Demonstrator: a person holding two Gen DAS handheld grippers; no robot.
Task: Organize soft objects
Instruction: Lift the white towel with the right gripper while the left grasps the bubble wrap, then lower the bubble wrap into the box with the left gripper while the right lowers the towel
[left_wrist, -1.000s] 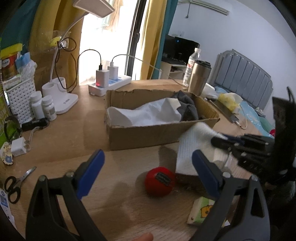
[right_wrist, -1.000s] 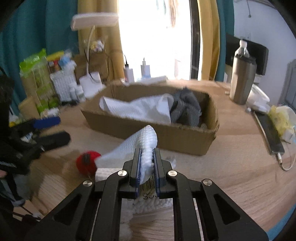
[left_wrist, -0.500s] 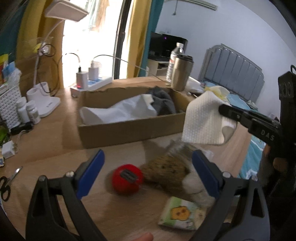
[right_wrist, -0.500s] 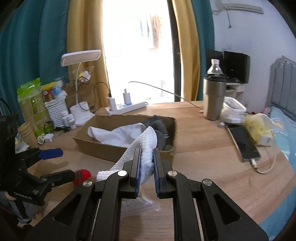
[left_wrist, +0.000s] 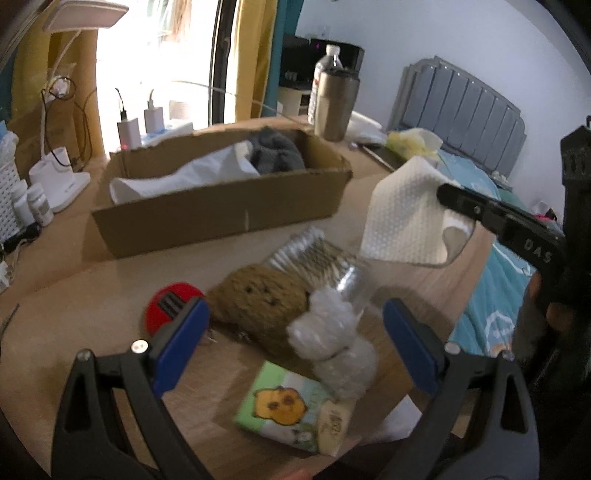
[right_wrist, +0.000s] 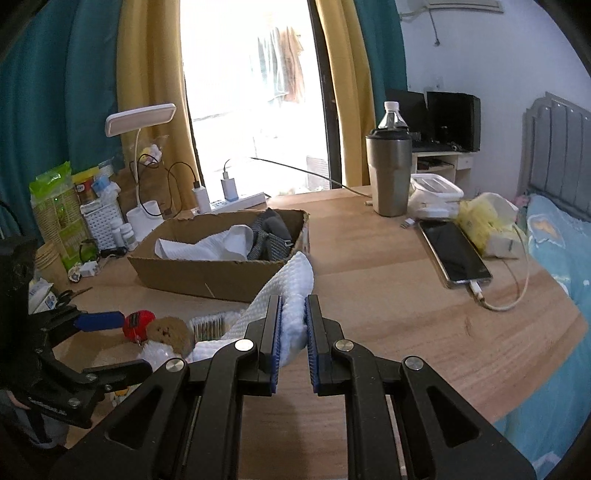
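Note:
My right gripper (right_wrist: 293, 314) is shut on a white waffle cloth (right_wrist: 291, 284), held in the air to the right of the cardboard box (right_wrist: 207, 269); the cloth also shows in the left wrist view (left_wrist: 402, 218). The box (left_wrist: 221, 210) holds a white cloth (left_wrist: 192, 177) and a grey garment (left_wrist: 275, 151). My left gripper (left_wrist: 295, 347) is open above a brown plush toy (left_wrist: 258, 299) with a white fluffy part (left_wrist: 328, 332). A red ball (left_wrist: 168, 306) lies left of the plush.
A pack of cotton swabs (left_wrist: 314, 254) and a tissue packet (left_wrist: 291, 406) lie by the plush. A steel tumbler (right_wrist: 389, 173), phone (right_wrist: 454, 254), yellow bag (right_wrist: 487, 218), desk lamp (right_wrist: 144, 158), power strip (right_wrist: 236, 201) and bottles stand around the table. A bed is on the right.
My right gripper lifted the white cloth off the table and up to the right, uncovering the plush toy and swabs. My left gripper moved closer over the plush.

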